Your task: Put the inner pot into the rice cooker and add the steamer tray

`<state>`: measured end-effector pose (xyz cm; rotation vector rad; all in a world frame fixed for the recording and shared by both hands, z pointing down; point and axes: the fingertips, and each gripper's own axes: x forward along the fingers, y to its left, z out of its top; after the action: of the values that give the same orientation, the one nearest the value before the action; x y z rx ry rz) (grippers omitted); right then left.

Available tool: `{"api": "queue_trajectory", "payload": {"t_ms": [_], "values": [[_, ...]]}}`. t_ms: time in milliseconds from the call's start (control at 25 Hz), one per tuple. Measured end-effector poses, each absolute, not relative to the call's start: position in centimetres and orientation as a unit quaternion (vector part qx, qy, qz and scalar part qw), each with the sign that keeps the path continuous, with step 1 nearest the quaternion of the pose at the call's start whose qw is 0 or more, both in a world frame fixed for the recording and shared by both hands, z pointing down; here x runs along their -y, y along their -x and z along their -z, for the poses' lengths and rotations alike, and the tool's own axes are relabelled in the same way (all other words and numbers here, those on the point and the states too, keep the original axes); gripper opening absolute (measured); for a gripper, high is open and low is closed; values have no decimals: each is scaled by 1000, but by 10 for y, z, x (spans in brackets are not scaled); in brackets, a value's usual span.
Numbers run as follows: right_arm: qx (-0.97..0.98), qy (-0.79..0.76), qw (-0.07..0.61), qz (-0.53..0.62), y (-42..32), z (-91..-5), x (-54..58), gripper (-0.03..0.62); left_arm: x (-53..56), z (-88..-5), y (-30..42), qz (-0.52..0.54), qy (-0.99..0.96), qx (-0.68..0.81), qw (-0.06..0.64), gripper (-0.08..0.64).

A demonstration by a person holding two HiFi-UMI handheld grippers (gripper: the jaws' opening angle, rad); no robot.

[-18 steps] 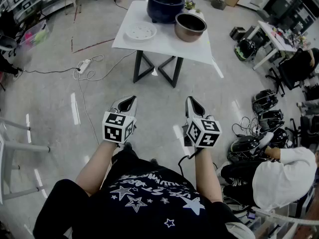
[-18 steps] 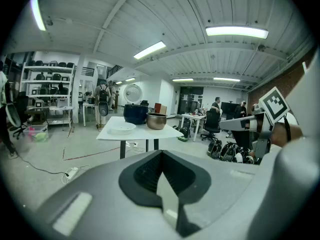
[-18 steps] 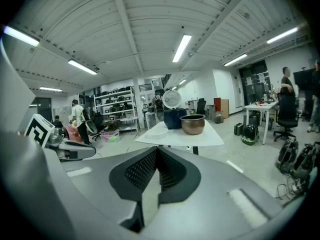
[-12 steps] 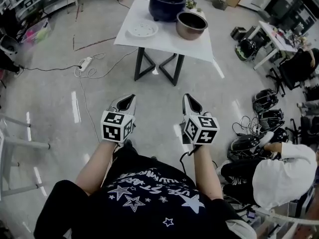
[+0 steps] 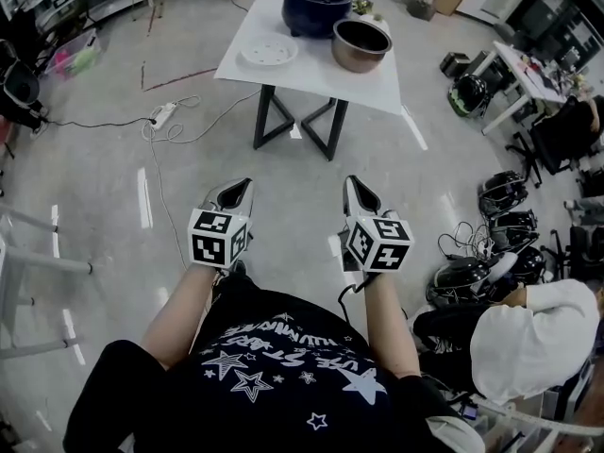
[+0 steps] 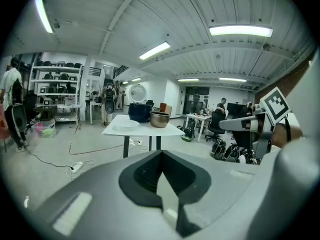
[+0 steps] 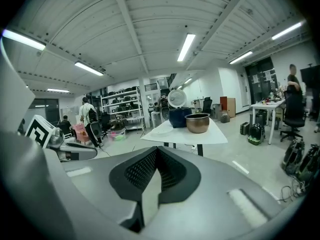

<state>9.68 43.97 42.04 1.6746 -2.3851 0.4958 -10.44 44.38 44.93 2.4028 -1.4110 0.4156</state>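
Bronze inner pot (image 5: 361,45), dark rice cooker (image 5: 316,8) and steamer tray (image 5: 267,53) sit on the table (image 5: 321,78) at upper centre, slightly higher in frame than before. Left gripper (image 5: 234,194) and right gripper (image 5: 359,196), mid-frame, stay closed, empty.

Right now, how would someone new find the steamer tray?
Find the white table standing alone straight ahead. On its left side lies the steamer tray. It is the only flat white disc, next to a tall dark rice cooker and a coppery inner pot.
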Motion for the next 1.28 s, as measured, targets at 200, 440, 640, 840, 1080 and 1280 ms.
{"api": "queue_trajectory", "payload": {"t_ms": [200,440,640,840,1080,1280], "values": [[812,-557,60,-163,-112,-418,-437,26,-443,-447,92,-140,-838,506,153,2],[834,-516,50,-190,-113,-429,-413,285,-426,-446,77,-136,-838,509,140,235],[826,-518,62,-213,-108,-447,-386,379,-401,-452,85,-127,-835,518,137,395],[812,-530,77,-233,-104,-467,-349,391,-353,-475,99,-132,-836,509,157,425],[790,-552,95,-249,-99,-479,-272,393,-261,-481,106,-136,-850,481,169,431],[778,-567,88,-256,-83,-468,-202,393,-189,-476,124,-141,-856,465,178,431]]}}
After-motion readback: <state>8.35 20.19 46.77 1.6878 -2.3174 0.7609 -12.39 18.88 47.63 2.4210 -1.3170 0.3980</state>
